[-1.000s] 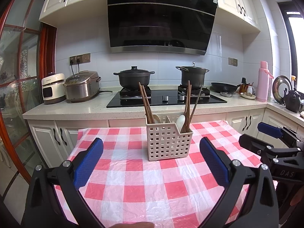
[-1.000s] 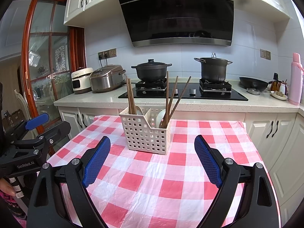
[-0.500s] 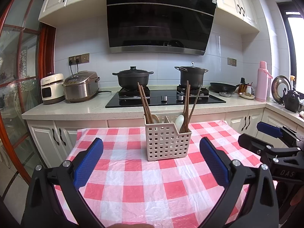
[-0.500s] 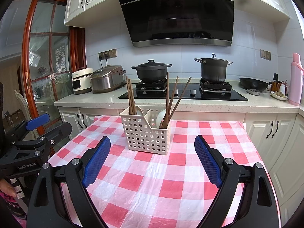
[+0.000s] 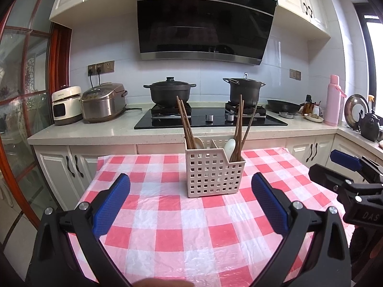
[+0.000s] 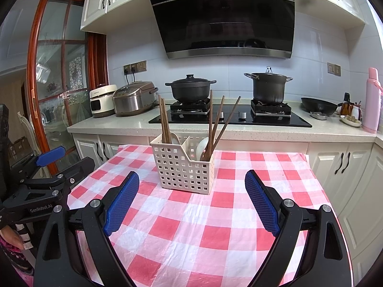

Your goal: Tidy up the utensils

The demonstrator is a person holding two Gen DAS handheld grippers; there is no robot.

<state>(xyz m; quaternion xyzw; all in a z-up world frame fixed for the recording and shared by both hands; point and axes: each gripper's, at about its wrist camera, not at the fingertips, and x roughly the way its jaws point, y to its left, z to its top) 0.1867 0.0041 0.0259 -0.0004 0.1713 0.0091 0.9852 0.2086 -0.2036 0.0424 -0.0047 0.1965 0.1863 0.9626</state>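
Observation:
A white perforated utensil basket (image 5: 214,175) (image 6: 184,168) stands on the red-and-white checked tablecloth (image 5: 167,227) (image 6: 215,227). Its left compartment holds brown chopsticks (image 5: 185,124) (image 6: 164,122) and a white spoon (image 5: 198,142). Its right compartment holds more chopsticks (image 5: 240,129) (image 6: 216,129) and another white spoon (image 5: 229,147) (image 6: 202,147). My left gripper (image 5: 191,203) is open and empty, well short of the basket. My right gripper (image 6: 192,198) is also open and empty, a little in front of the basket. Each gripper shows at the edge of the other's view.
Behind the table runs a kitchen counter (image 5: 95,134) with a black hob, two dark pots (image 5: 170,91) (image 5: 244,91), two rice cookers (image 5: 103,102) and a pink flask (image 5: 334,100). A glass door (image 6: 59,83) stands at the left. White cabinets (image 6: 344,162) are on the right.
Both views have shifted slightly; the basket sits a touch higher in the left wrist view. Both grippers stay open and empty.

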